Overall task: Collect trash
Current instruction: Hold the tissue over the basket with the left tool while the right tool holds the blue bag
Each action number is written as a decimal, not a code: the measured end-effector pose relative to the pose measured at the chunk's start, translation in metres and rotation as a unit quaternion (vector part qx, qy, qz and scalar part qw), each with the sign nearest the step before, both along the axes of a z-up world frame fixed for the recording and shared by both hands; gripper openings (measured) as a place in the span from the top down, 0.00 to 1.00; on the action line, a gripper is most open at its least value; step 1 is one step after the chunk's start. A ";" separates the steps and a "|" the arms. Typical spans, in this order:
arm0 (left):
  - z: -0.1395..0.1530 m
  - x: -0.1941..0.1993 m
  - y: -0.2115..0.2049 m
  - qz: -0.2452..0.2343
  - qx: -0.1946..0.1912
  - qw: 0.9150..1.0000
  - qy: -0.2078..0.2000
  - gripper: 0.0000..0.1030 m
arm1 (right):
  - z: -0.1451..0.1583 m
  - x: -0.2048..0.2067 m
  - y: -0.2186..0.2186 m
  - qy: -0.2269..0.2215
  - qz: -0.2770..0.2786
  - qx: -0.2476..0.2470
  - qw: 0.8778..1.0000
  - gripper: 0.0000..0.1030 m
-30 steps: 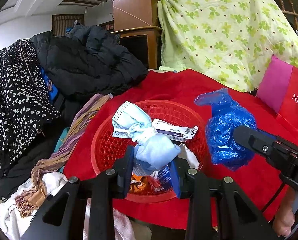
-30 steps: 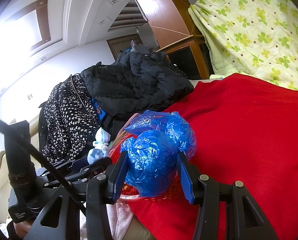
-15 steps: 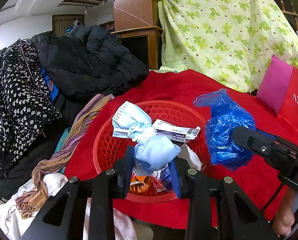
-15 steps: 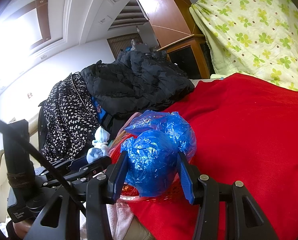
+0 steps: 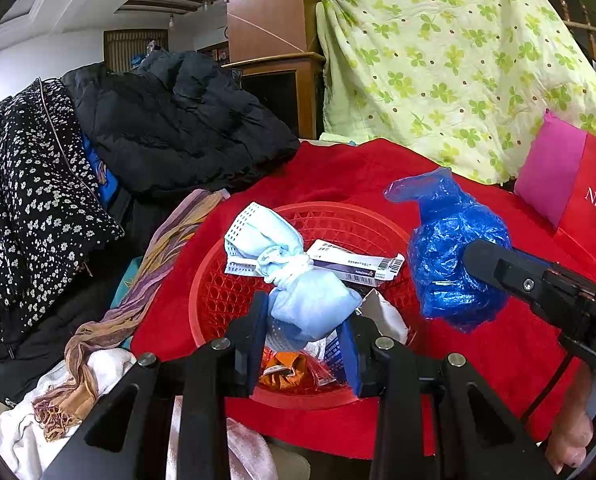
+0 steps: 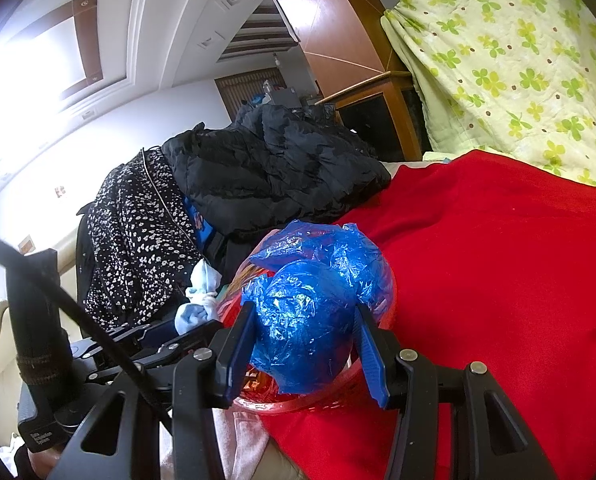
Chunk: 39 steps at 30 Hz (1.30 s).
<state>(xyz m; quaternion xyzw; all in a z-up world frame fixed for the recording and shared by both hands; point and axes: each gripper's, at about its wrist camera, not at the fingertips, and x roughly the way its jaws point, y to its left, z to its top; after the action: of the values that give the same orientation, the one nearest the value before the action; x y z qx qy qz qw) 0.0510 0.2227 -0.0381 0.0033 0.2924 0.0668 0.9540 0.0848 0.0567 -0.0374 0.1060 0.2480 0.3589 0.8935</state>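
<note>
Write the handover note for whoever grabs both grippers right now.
Left gripper: shut on the knotted light-blue bundle, held over the red basket.
Right gripper: shut on the crumpled blue plastic bag, at the basket's right rim.
Done: a barcoded paper strip and an orange wrapper already lie in the basket.
Left: release both items into the basket.

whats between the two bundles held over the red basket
In the left wrist view, a white barcoded paper strip lies between the pale blue cloth bundle and crumpled blue plastic bag.

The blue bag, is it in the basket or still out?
Out. The right gripper holds the blue bag in the air at the basket rim, not resting inside.
</note>
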 end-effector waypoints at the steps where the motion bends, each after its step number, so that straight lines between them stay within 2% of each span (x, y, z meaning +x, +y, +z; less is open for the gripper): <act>1: 0.000 0.000 0.000 0.000 0.000 1.000 0.001 0.65 | 0.000 0.000 0.000 0.001 0.000 0.000 1.000 0.50; 39: -0.008 -0.005 0.010 0.000 -0.013 1.000 0.012 0.65 | 0.000 0.000 0.008 0.002 0.004 -0.003 1.000 0.50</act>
<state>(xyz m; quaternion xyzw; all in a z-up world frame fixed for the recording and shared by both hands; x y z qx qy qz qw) 0.0457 0.2323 -0.0463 -0.0085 0.3043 0.0627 0.9505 0.0848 0.0650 -0.0377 0.1034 0.2517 0.3617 0.8917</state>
